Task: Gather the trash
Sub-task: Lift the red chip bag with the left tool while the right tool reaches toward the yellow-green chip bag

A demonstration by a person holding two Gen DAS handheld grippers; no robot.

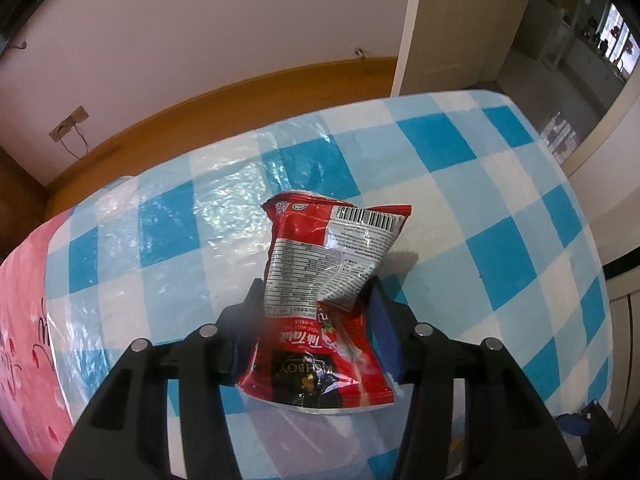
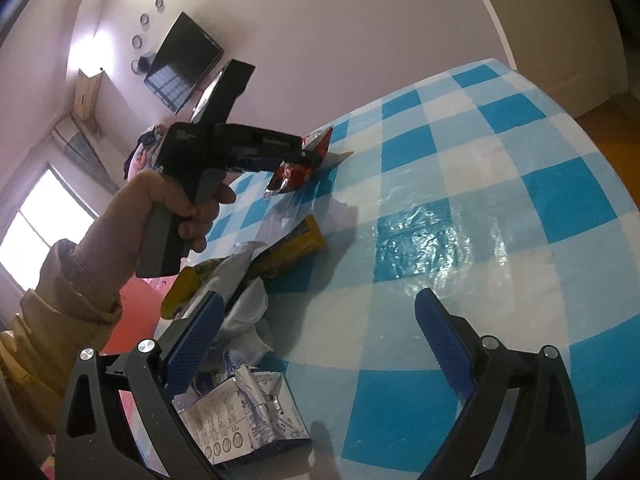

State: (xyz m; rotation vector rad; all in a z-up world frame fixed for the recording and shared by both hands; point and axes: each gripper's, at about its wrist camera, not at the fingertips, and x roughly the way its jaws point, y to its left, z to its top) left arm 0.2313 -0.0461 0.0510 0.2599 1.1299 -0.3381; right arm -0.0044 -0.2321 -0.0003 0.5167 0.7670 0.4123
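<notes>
A crumpled red snack packet point(image 1: 320, 292) is pinched between the blue pads of my left gripper point(image 1: 316, 300), just above the blue-and-white checked tablecloth point(image 1: 500, 208). In the right wrist view the same red packet point(image 2: 298, 168) hangs from the left gripper point(image 2: 308, 152), which a hand point(image 2: 176, 204) holds by its handle. My right gripper point(image 2: 320, 316) stands open over the cloth with nothing between its fingers. Beside its left finger point(image 2: 192, 340) lie a yellow wrapper point(image 2: 296, 246), white crumpled plastic point(image 2: 248, 308) and a flattened white carton point(image 2: 240, 416).
The table's far edge drops to a wooden floor point(image 1: 224, 100) and a white wall. A pink patterned cloth point(image 1: 24, 320) borders the table on the left. A dark screen point(image 2: 182, 64) hangs on the wall. A doorway point(image 1: 560, 52) opens at the right.
</notes>
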